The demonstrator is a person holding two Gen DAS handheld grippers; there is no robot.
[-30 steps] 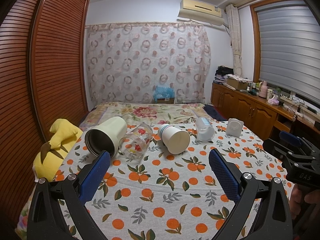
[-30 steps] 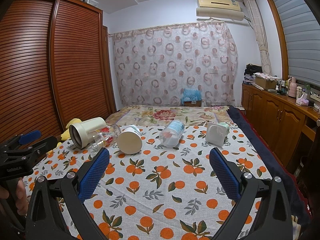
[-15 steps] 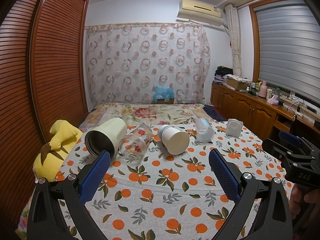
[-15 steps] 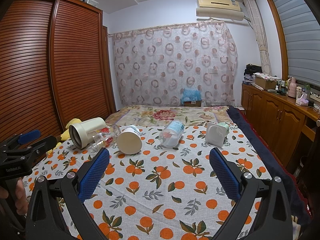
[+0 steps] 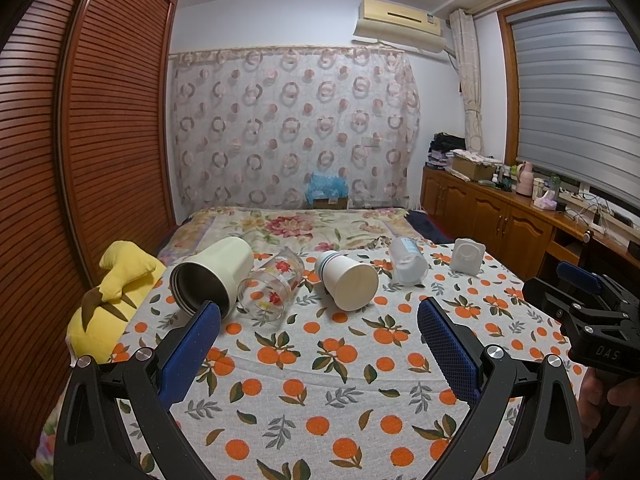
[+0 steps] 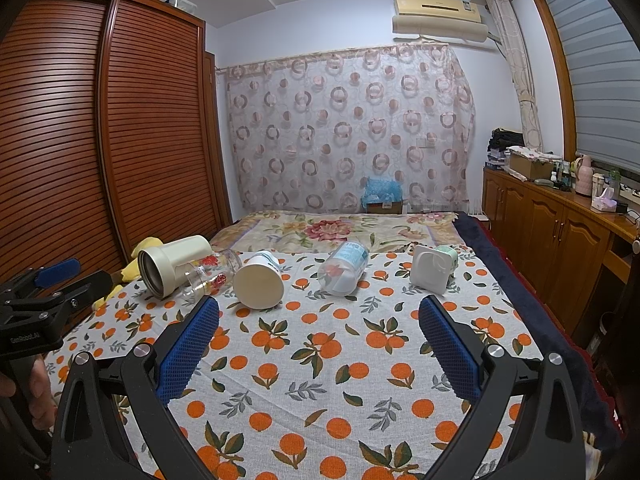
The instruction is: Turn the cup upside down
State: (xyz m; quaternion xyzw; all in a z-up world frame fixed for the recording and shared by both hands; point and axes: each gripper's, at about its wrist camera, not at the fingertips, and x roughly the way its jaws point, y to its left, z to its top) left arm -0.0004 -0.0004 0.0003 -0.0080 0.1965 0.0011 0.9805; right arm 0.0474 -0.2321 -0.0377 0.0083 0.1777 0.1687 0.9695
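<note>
Several cups lie on their sides in a row on the orange-print cloth [image 5: 320,364]: a cream steel-lined tumbler [image 5: 214,274] [image 6: 172,266], a clear flowered glass [image 5: 272,286] [image 6: 208,276], a white paper cup [image 5: 348,280] [image 6: 260,282], a clear plastic cup [image 5: 408,264] [image 6: 344,268] and a white square-based cup [image 5: 466,256] [image 6: 432,268]. My left gripper [image 5: 318,344] is open and empty, short of the row. My right gripper [image 6: 318,344] is open and empty, also short of it. Each gripper shows at the edge of the other's view.
A yellow plush toy [image 5: 116,300] lies at the cloth's left edge beside the slatted wardrobe [image 5: 80,160]. A wooden cabinet [image 6: 560,240] with clutter runs along the right wall. A floral bedspread [image 5: 296,228] lies beyond the cups.
</note>
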